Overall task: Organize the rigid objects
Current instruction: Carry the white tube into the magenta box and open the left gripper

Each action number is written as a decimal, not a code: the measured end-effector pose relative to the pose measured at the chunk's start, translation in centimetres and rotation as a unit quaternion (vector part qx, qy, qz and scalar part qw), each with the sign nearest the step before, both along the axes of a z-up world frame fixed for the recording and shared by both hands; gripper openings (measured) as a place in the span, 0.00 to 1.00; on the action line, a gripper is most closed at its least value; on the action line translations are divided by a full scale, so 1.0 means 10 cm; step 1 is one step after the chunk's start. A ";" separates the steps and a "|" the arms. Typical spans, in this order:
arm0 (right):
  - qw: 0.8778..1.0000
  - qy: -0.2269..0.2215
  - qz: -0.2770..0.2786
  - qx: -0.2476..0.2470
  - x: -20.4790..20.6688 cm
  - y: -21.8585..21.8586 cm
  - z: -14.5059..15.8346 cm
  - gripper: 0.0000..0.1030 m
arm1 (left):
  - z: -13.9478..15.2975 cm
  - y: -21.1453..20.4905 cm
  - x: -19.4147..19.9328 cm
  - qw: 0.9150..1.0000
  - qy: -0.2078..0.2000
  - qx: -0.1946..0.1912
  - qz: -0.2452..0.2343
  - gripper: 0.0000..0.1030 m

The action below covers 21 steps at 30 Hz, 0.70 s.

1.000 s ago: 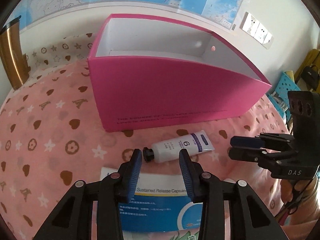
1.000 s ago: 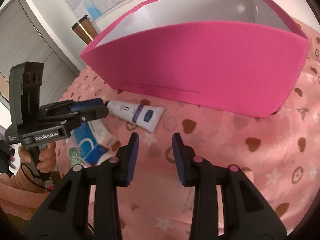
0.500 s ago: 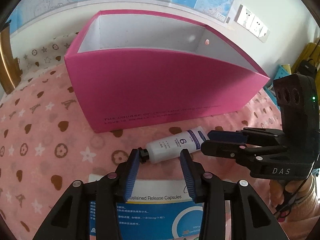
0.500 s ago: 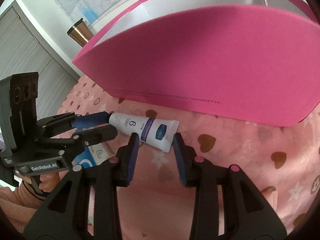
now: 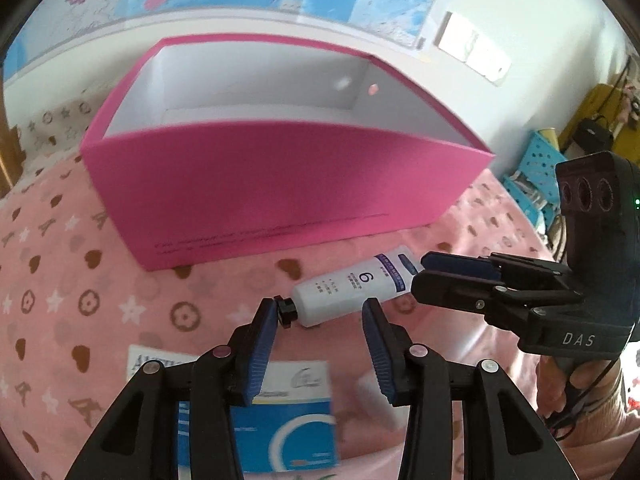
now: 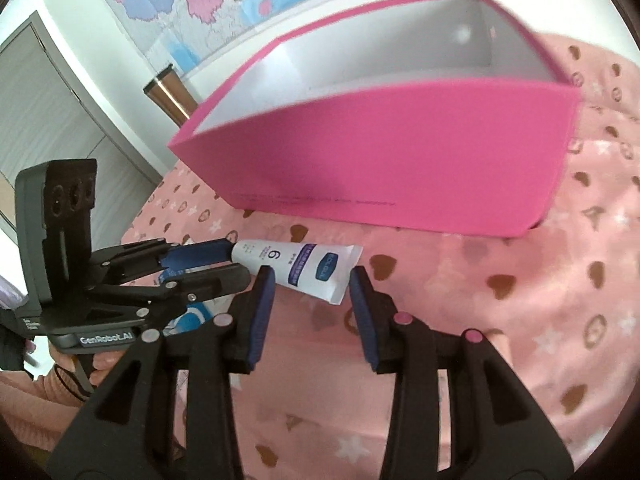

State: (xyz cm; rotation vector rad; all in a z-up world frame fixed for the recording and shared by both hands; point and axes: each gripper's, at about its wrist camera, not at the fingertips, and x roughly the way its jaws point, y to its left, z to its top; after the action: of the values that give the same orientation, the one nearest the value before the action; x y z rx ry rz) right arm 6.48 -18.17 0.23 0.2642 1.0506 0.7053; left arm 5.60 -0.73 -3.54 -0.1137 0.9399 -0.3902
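Observation:
A white tube (image 5: 352,288) with a black cap and a purple band lies on the pink patterned cloth in front of the pink box (image 5: 280,184), which is open on top with a white inside. My left gripper (image 5: 320,312) is open at the cap end, and the cap touches its left fingertip. From the right wrist view, this left gripper (image 6: 240,262) straddles the cap end of the tube (image 6: 296,264). My right gripper (image 6: 312,280) is opening, with the tube's flat crimped end between its pads, not pressed. It reaches in from the right (image 5: 420,274).
A blue and white medicine box (image 5: 280,420) and a small white object (image 5: 376,400) lie under the left gripper. A copper tumbler (image 6: 168,92) stands left of the pink box (image 6: 400,160). A blue crate (image 5: 536,168) sits off the right edge. A person's hand (image 5: 580,384) holds the right gripper.
The right gripper has come in from the right to the tube's flat end. The left gripper has moved up to the cap. Both pairs of jaws stand slightly wider.

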 end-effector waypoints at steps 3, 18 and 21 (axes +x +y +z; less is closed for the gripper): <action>1.000 -0.019 -0.009 -0.005 -0.08 -0.11 0.14 0.41 | 0.12 -0.09 -0.02 1.000 -0.014 -0.002 -0.012 0.42; 0.991 -0.120 -0.052 -0.004 0.10 -0.41 0.87 0.41 | 0.97 -0.37 0.28 0.992 -0.121 -0.003 -0.040 0.45; 0.990 -0.124 -0.061 -0.009 0.27 -0.43 0.90 0.41 | 0.95 -0.40 0.48 0.993 -0.109 -0.007 -0.040 0.45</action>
State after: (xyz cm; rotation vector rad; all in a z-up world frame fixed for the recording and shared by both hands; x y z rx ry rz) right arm 9.21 -22.48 9.22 0.2171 0.7977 0.6001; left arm 10.37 -4.73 5.96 -0.0448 0.7271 -0.4732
